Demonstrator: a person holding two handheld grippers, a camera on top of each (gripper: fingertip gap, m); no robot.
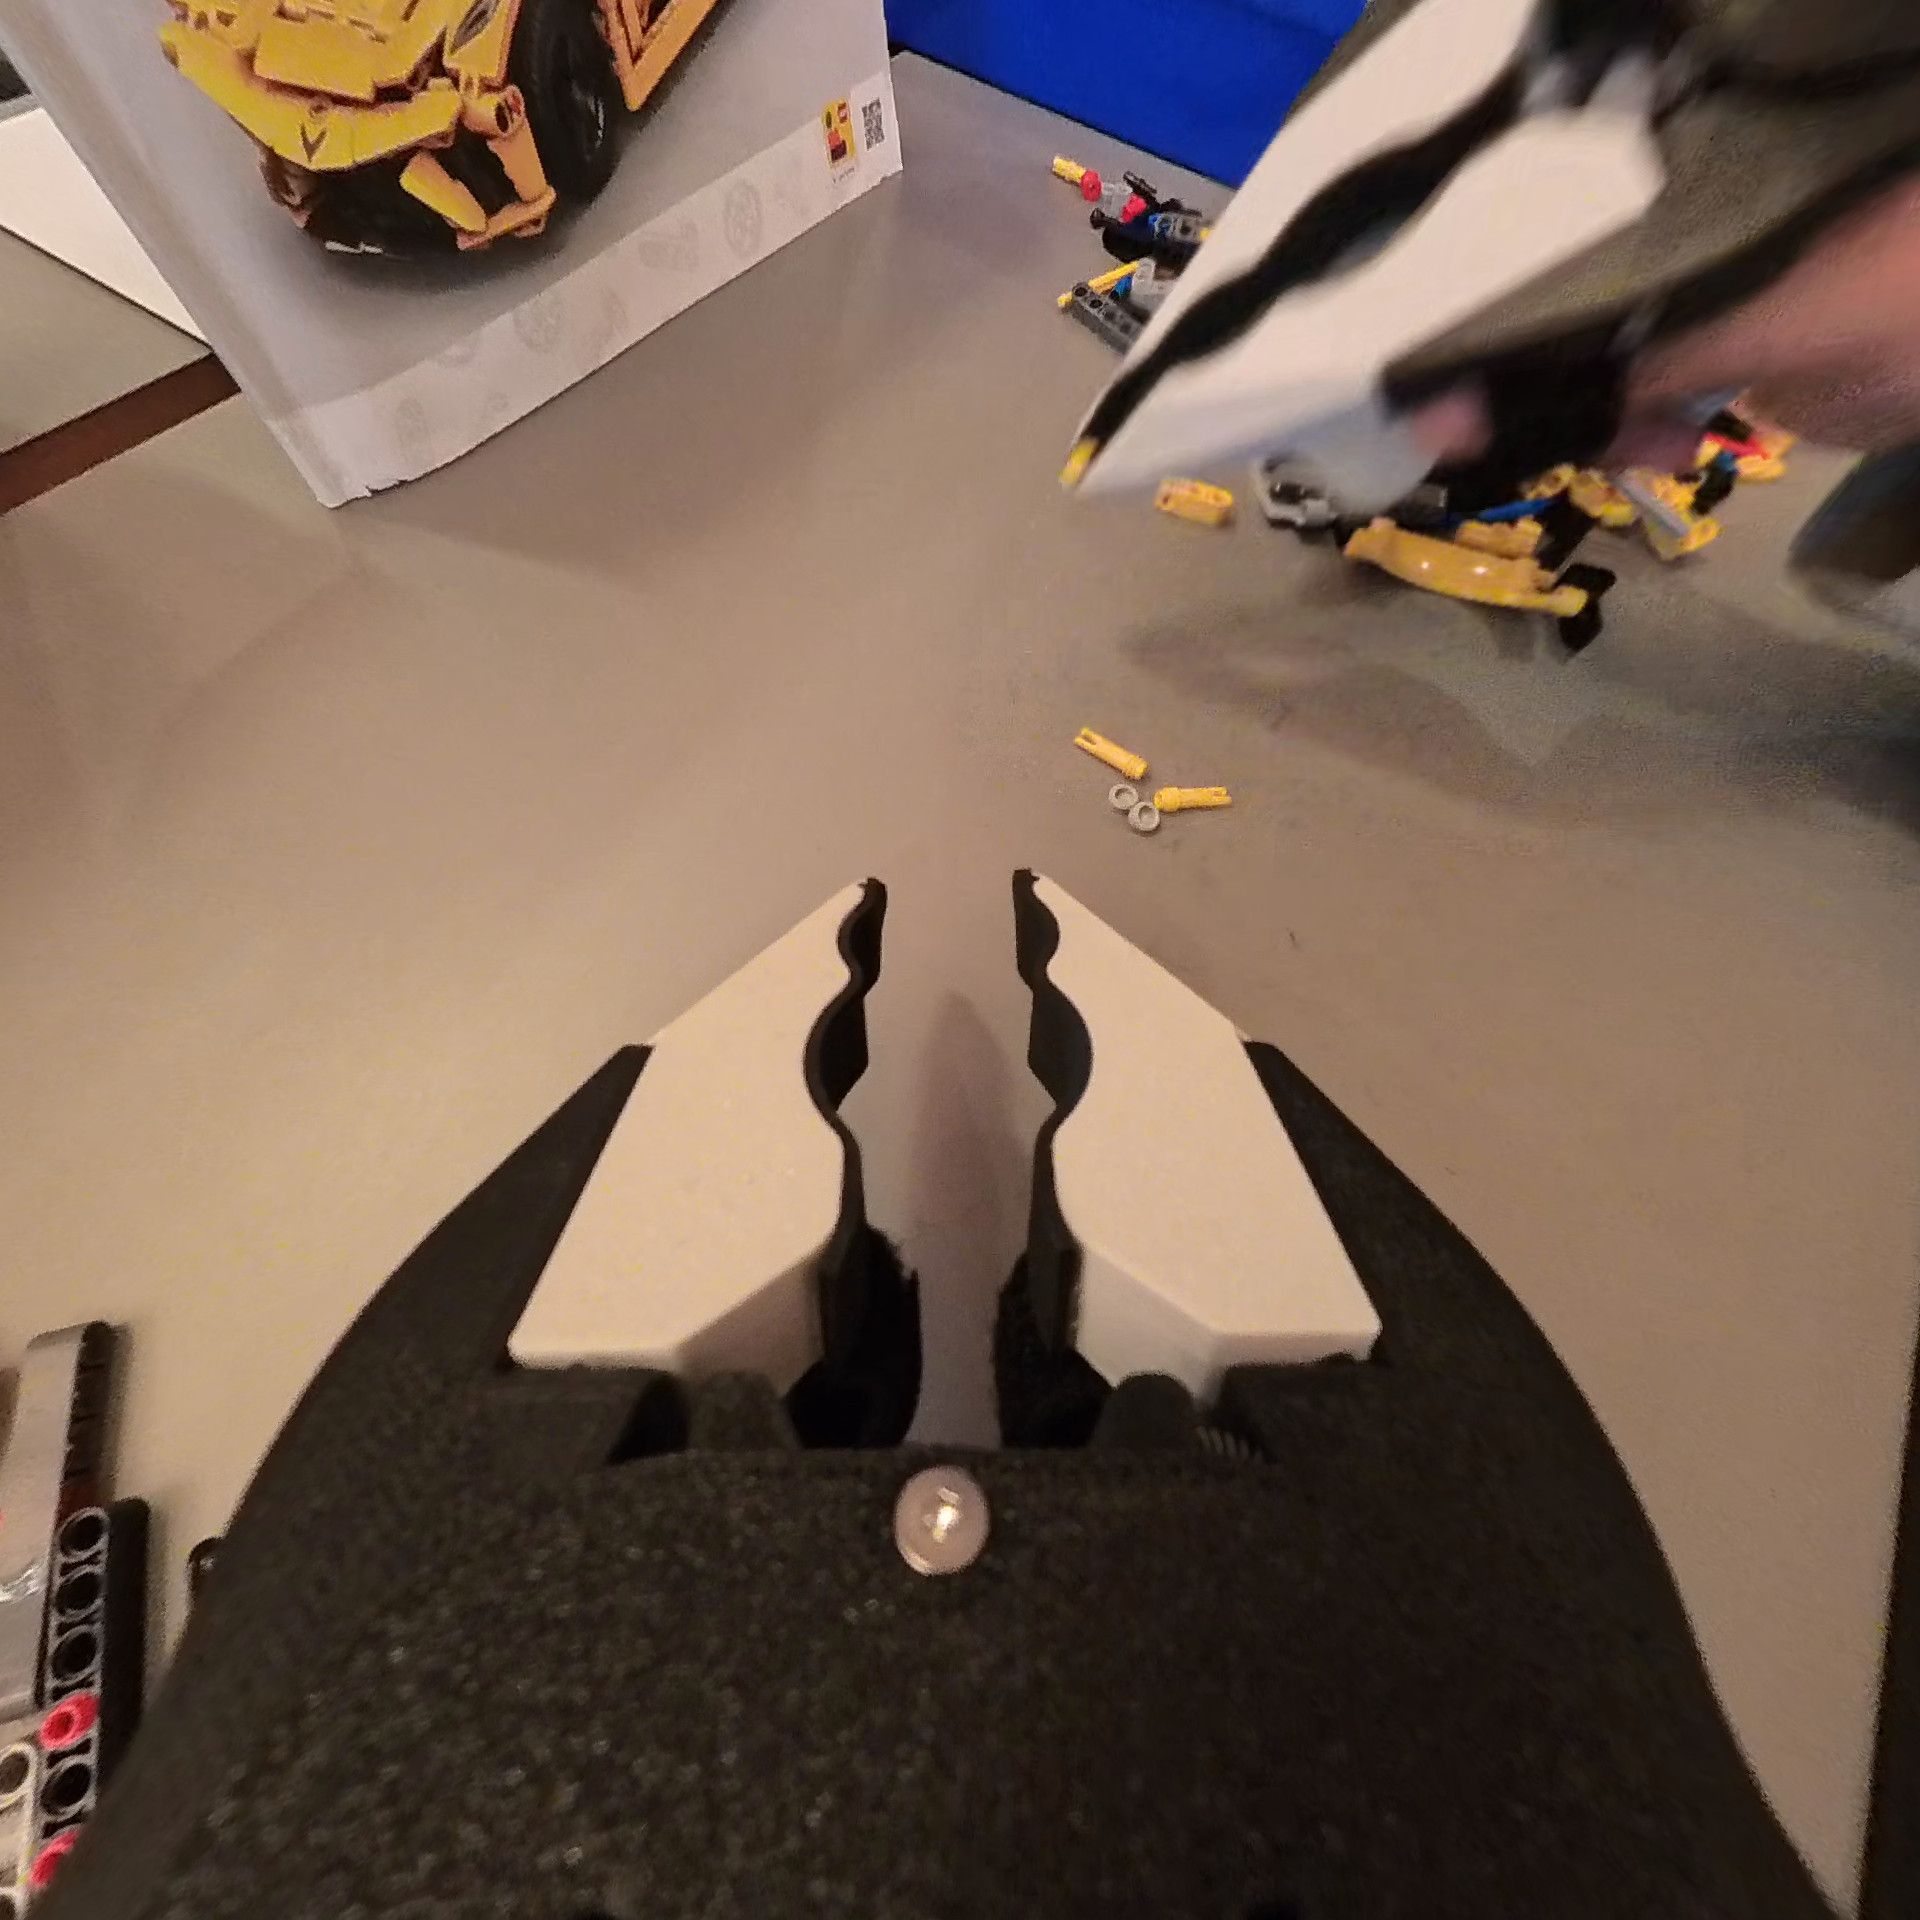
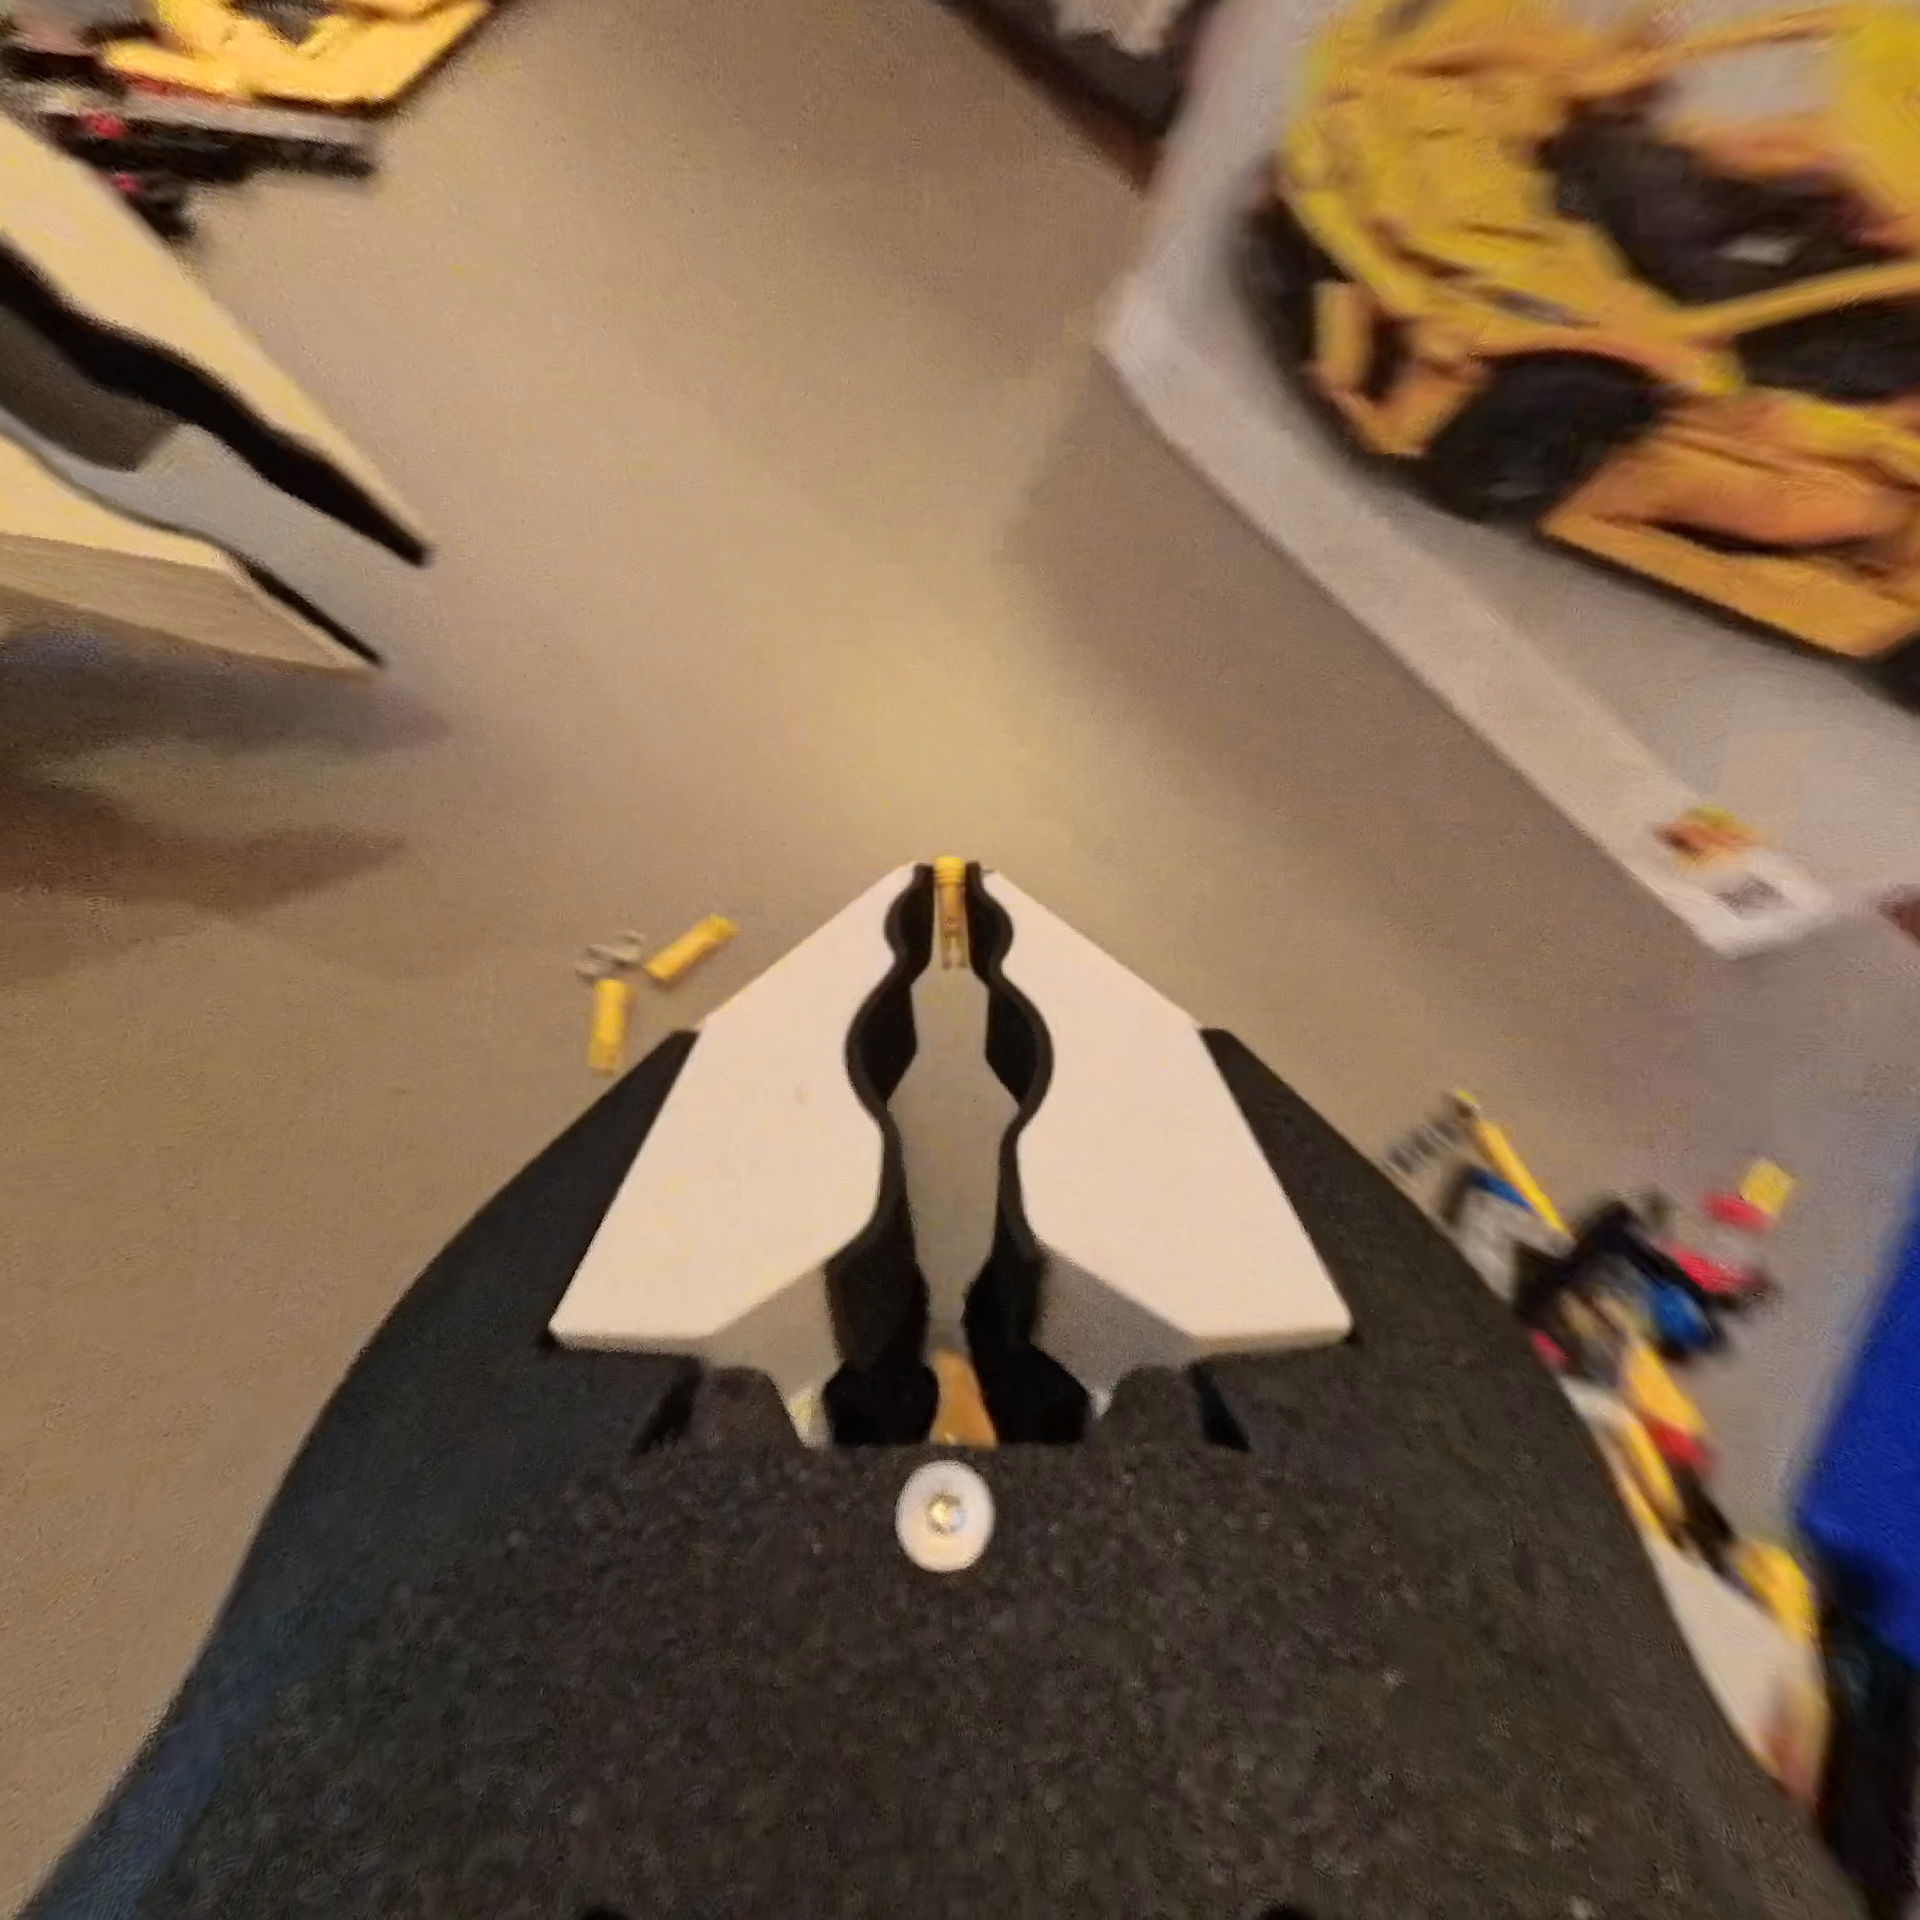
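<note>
My right gripper (image 2: 948, 878) is shut on a small yellow pin (image 2: 948, 914), held at its tips above the grey table (image 2: 727, 520). It also shows in the left wrist view (image 1: 1086, 462), blurred, at the upper right, with the pin's yellow end at its tip. My left gripper (image 1: 948, 883) is open and empty, low over the table. It also shows at the left of the right wrist view (image 2: 400, 608). Two yellow pins (image 1: 1110, 752) (image 1: 1193, 798) and two grey rings (image 1: 1132, 806) lie just ahead and right of my left gripper. They also show in the right wrist view (image 2: 686, 948).
A white box with a yellow car picture (image 1: 436, 239) stands at the back left. A partly built yellow model (image 1: 1475, 551) and loose pieces (image 1: 1132, 239) lie at the right. Black and grey beams (image 1: 73, 1600) lie at the bottom left. A blue bin (image 1: 1112, 73) stands behind.
</note>
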